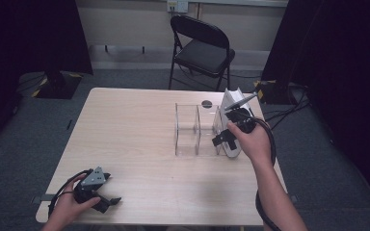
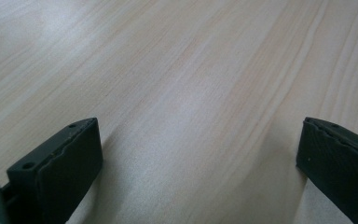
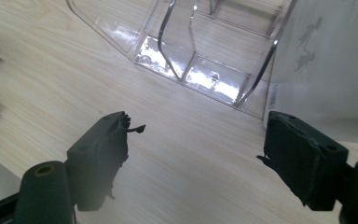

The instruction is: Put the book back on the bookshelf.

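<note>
A clear plastic rack (image 1: 195,130) with upright dividers stands on the right half of the wooden table (image 1: 135,125). A flat white item (image 1: 232,100) leans in its rightmost slot; it also appears in the right gripper view as the white item (image 3: 326,70) beside the rack (image 3: 196,56). My right gripper (image 1: 224,139) hovers at the rack's near right corner. Its jaws (image 3: 198,135) stand open with only bare tabletop between them. My left gripper (image 1: 111,199) rests near the table's front left corner, open (image 2: 198,140) over bare wood.
A black folding chair (image 1: 202,48) stands beyond the far edge of the table. A small dark round mark (image 1: 207,103) lies on the table behind the rack. Dark curtains hang at both sides, and cables run over the floor at the right.
</note>
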Demonstrator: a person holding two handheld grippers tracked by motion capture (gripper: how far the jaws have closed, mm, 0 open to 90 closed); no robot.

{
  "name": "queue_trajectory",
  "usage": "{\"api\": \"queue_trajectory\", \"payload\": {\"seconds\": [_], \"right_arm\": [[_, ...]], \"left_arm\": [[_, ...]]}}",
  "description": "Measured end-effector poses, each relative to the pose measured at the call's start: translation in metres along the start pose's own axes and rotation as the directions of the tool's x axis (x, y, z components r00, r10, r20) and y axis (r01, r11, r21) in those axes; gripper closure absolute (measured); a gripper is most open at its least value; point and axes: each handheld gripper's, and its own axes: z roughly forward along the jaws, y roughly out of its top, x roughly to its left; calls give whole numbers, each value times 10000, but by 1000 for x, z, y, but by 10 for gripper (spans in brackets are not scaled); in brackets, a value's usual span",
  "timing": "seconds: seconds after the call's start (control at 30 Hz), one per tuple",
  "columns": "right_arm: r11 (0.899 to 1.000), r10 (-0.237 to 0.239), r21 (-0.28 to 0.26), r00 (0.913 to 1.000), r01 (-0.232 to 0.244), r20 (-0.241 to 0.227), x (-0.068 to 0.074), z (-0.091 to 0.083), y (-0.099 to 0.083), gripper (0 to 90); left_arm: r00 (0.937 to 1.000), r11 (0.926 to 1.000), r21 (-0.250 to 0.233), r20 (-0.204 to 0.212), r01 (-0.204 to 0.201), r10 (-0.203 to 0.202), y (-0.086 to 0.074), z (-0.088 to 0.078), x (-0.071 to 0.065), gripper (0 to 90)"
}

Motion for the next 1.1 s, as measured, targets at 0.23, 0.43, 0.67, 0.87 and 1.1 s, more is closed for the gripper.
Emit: {"api": "queue_trajectory", "payload": {"seconds": [0.23,0.43,0.67,0.87,1.1], "right_arm": [[9998,-206,-53,9996,205,-215,4,7,-2,214],[9989,-463,-12,9976,463,-519,13,15,-4,214],[9991,-426,-3,9963,427,-746,21,22,-5,213],[9975,-701,-37,9936,700,-888,25,30,-9,214],[9969,-786,-142,9903,774,-1149,28,39,-14,213]], "left_arm": [[10000,10000,1,1,0,0,0,0,0,0],[10000,10000,-4,-3,-4,4,0,0,0,0],[10000,10000,-67,-62,15,-16,0,1,0,0],[10000,9999,-132,-22,26,-26,0,1,0,0],[10000,10000,-82,-66,8,-9,0,1,0,0]]}}
